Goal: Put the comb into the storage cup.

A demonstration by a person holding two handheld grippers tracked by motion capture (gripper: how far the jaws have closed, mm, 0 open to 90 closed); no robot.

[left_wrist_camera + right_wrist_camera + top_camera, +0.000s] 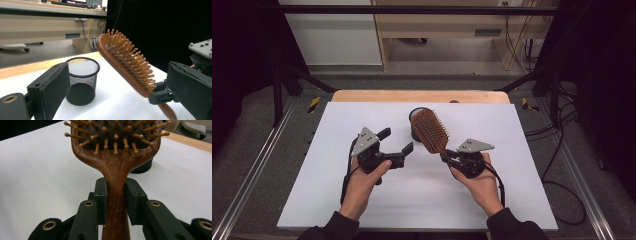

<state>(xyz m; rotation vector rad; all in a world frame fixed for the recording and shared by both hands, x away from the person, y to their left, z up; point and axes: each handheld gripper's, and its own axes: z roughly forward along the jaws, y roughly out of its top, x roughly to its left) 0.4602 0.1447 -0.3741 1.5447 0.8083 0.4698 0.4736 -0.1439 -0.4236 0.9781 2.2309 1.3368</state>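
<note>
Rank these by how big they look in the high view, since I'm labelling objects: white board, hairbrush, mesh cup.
1. white board
2. hairbrush
3. mesh cup, though the hairbrush hides much of it, so this place is unsure.

I see the mesh cup (417, 131) standing on the counter (312, 190). The hairbrush (430, 131) hangs just right of the cup, and my left hand-held gripper (398, 142) sits to its left.

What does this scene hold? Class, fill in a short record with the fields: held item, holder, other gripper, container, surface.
held item: wooden hairbrush, bristles up, tilted
holder: right gripper, fingers clamped on the brush handle
other gripper: left gripper, open, holding nothing
container: black mesh cup, upright behind the brush
surface: white table
</note>
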